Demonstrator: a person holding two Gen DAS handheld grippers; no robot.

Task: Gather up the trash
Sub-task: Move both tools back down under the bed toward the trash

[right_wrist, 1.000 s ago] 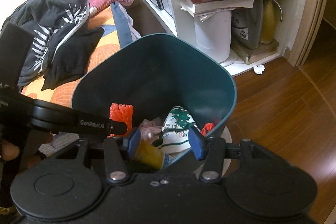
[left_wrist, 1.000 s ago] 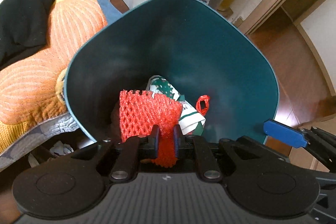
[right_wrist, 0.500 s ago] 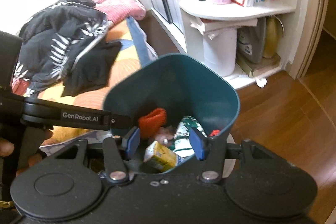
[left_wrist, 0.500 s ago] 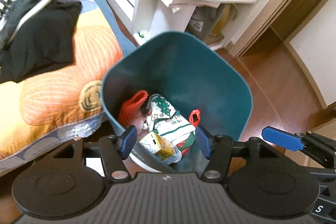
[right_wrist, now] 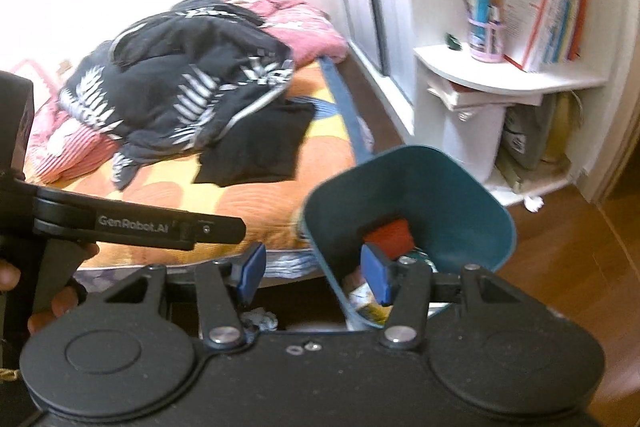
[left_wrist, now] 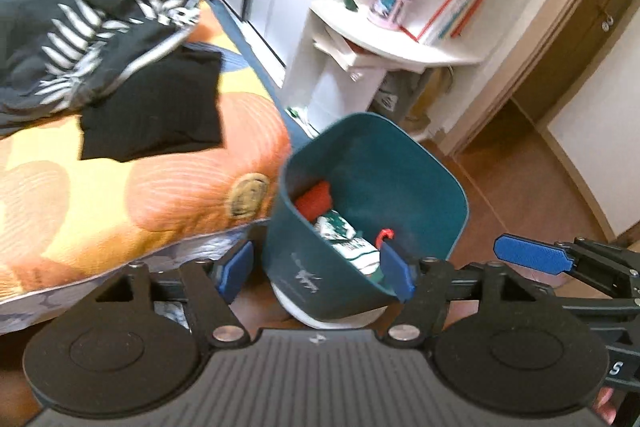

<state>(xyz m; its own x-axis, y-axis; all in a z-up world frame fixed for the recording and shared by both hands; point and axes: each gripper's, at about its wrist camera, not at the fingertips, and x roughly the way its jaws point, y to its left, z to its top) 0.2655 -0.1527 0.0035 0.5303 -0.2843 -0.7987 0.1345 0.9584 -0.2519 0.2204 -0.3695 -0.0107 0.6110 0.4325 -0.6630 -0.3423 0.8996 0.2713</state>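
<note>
With both of my grippers held above the floor beside the bed, I look down into the teal trash bin (left_wrist: 408, 187), which stands on the wooden floor (left_wrist: 516, 179) just off the corner of the orange flowered bedspread (left_wrist: 120, 187). My left gripper (left_wrist: 316, 273) has just been opening its jaws, and they now stand spread with nothing between the blue pads; the bin's near wall only shows through the gap from farther below. Inside the bin lies the red net (left_wrist: 316, 201) against the wall nearest the bed, with a green and white paper wrapper (left_wrist: 340, 231) beside it and a small red scrap (left_wrist: 385, 235) near the middle. From my right wrist view, my right gripper (right_wrist: 316, 273) is also spread and empty, its left pad over the bed's edge and its right pad in front of the bin's opening, where the red net (right_wrist: 390, 233) shows again with a yellow carton (right_wrist: 370, 311) low behind the pad. To the left in that view, a hand (right_wrist: 44, 291) grips the handle of my left tool. Dark leaf-print clothing (right_wrist: 180, 83) and a black cloth (right_wrist: 256, 147) lie heaped on the bedspread, and a white corner shelf (right_wrist: 508, 79) with books (right_wrist: 544, 15) and a pink pen cup (right_wrist: 486, 39) stands beyond the bin.
</note>
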